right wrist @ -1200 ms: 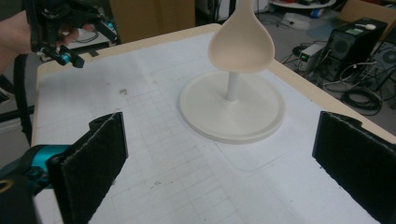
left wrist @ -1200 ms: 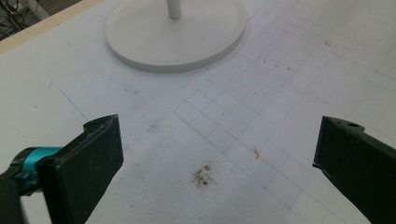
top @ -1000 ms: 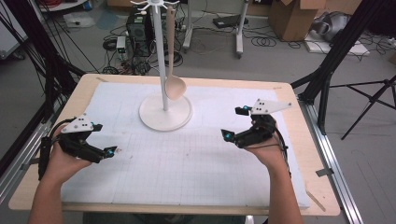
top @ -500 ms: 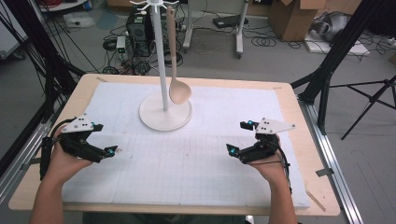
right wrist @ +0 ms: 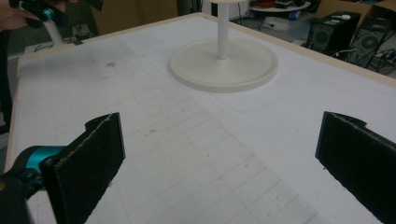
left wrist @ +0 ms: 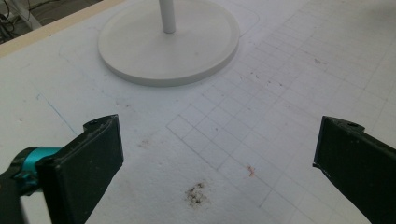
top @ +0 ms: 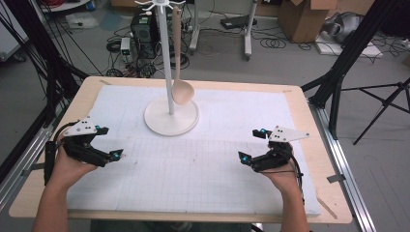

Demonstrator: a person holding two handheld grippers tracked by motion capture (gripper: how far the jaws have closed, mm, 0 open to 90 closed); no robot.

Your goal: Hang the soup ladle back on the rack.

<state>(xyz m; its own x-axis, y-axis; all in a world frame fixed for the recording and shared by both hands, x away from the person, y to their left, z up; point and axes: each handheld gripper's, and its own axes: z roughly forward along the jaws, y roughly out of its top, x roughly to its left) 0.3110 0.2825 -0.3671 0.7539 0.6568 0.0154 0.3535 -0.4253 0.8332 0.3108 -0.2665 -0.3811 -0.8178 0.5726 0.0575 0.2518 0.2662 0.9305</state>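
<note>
A white stand [top: 171, 120] with a round base and a thin pole rises at the back middle of the table. A wooden spoon [top: 182, 91] hangs from a hook at its top, bowl down just above the base. My left gripper [top: 110, 142] rests low over the mat at the left, open and holding nothing. My right gripper [top: 251, 144] hovers at the right, also open and holding nothing. The left gripper view has its gripper [left wrist: 217, 158] with jaws wide apart and the stand base [left wrist: 168, 42] ahead. The right gripper view's gripper [right wrist: 219, 158] faces the base [right wrist: 224, 63] too.
A white gridded mat [top: 203, 169] covers the wooden table [top: 309, 125]. Small dirt specks [left wrist: 197, 195] mark the mat. Black frame legs, cables and boxes stand on the floor beyond the far edge. The left gripper [right wrist: 37, 9] appears far off in the right gripper view.
My right gripper has drawn back from the stand toward the near edge. The spoon sways slightly on its hook. The left gripper has stayed put.
</note>
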